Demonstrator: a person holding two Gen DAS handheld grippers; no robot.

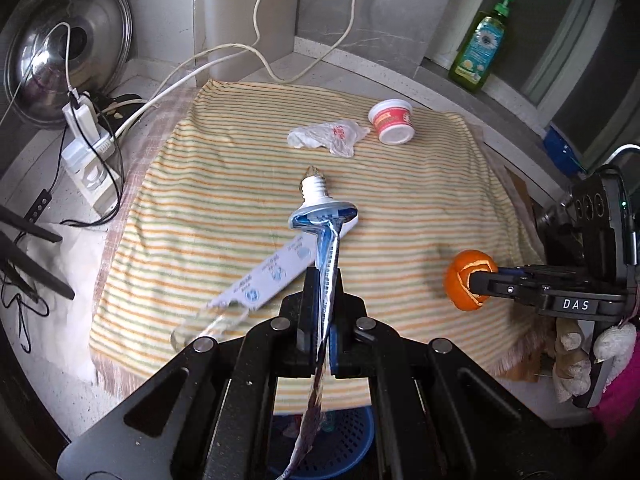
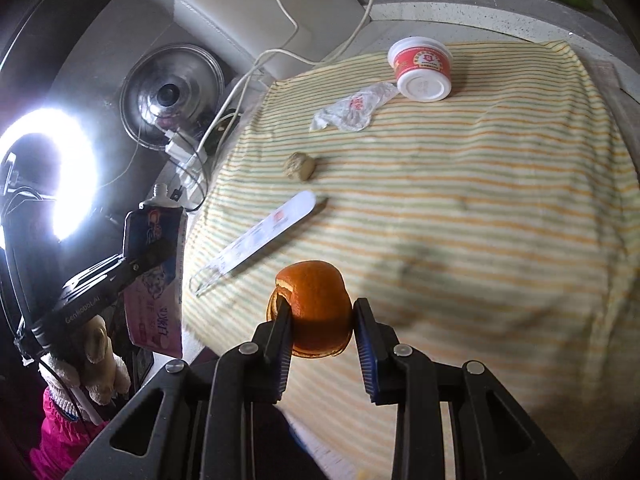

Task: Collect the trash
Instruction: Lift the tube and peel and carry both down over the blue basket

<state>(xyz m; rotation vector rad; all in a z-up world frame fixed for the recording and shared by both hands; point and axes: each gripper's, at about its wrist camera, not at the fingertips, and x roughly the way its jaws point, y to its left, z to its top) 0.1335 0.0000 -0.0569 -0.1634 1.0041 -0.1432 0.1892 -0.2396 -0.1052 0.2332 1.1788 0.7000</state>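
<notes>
With both grippers loaded, I judge the step in hand to be the carry to the bin: pickup looks done for two items, and drop-off is not yet done.

My left gripper (image 1: pixel 322 300) is clenched on the flattened toothpaste tube (image 1: pixel 326 236), held clear above the striped cloth (image 1: pixel 400 208) near its front edge. The tube's long axis runs along my fingers; its uncapped threaded neck points away from me toward the cloth's far edge, and its crimped tail trails back between the jaws, over the blue basket (image 1: pixel 352 444) that shows below the front edge.

My right gripper (image 2: pixel 322 322) grasps the orange peel (image 2: pixel 314 308), a hollow dome with its rounded side up, near the cloth's front-right corner.

Next move, as I judge it: bring each gripper over the basket and release, tube first, since its tail already hangs above the rim. The limp tail may snag on the jaws.

Remaining on the cloth: a crumpled plastic wrapper (image 1: pixel 328 138) and a tipped red-and-white cup (image 1: pixel 391 121) near the far edge, a small beige ball (image 2: pixel 300 166) mid-cloth, and a flat white package (image 1: pixel 264 276) lying diagonally toward the front-left corner.
</notes>
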